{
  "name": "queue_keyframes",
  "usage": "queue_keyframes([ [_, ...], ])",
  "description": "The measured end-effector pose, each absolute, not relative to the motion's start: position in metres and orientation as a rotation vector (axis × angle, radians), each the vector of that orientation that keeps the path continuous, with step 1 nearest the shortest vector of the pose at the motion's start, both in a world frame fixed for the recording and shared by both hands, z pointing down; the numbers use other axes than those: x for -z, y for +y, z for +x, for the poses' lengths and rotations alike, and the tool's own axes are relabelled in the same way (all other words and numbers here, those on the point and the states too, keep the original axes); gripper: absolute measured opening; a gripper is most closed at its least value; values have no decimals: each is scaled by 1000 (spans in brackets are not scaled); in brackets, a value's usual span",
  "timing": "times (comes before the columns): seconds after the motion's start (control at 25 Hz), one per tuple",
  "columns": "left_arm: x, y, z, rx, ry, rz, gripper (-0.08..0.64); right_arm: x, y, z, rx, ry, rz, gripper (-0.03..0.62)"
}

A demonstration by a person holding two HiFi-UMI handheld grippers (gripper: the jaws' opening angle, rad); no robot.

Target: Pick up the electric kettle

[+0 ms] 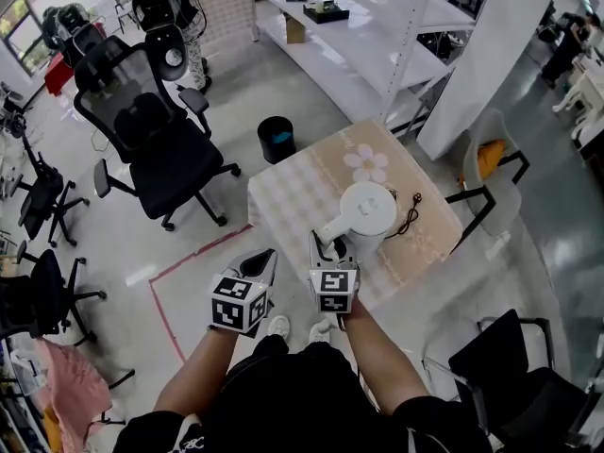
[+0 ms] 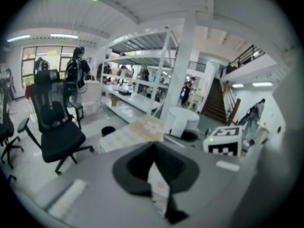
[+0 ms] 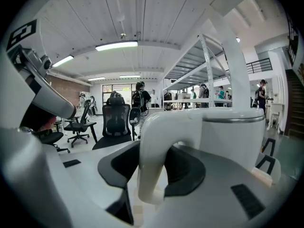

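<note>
The white electric kettle (image 1: 370, 208) hangs over the patterned table (image 1: 293, 206), its handle pointing toward me. My right gripper (image 1: 330, 245) is shut on that handle (image 3: 152, 160), which fills the space between the jaws in the right gripper view, with the kettle's body (image 3: 232, 137) just behind it. My left gripper (image 1: 264, 260) hovers by the table's front left corner, shut and holding nothing. In the left gripper view the kettle (image 2: 183, 120) shows ahead to the right, with the left gripper's (image 2: 156, 175) jaws together.
A black cord (image 1: 411, 213) lies on the table beside the kettle. A black office chair (image 1: 160, 149) and a black bin (image 1: 276, 140) stand to the left. A grey chair (image 1: 491, 168) is at the right, white shelving (image 1: 349, 45) behind.
</note>
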State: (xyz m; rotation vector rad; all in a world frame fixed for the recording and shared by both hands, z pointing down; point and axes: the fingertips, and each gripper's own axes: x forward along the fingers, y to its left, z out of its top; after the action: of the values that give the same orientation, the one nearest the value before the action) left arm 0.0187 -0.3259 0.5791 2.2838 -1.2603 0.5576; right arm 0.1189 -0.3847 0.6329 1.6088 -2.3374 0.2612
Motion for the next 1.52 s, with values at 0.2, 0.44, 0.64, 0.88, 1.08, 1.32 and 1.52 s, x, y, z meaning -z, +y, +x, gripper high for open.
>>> queue_keyframes([
  [0.2,-567,-329,24,-513,-1258,2312,2,-601,-384,120,-208,-2344,1610,143],
  [0.44,-538,-336,30,-425,-1270,2393,2,-554,-381,124,-167,-2362,1648,143],
  [0.64,-509,-347,28,-313,-1325,2450,0,-509,-378,130,-99,-2365,1673,143],
  [0.88,-494,-348,30,-253,-1323,2492,0,-477,-367,131,-111,-2371,1688,143],
  [1.08,-491,-344,33,-258,-1322,2532,1,-476,-358,127,-102,-2367,1685,144],
  [1.32,-489,-345,31,-270,-1357,2554,2,-483,-353,122,-92,-2342,1678,147],
  [1.52,-491,-342,29,-284,-1321,2552,0,-485,-346,116,-131,-2344,1680,149],
])
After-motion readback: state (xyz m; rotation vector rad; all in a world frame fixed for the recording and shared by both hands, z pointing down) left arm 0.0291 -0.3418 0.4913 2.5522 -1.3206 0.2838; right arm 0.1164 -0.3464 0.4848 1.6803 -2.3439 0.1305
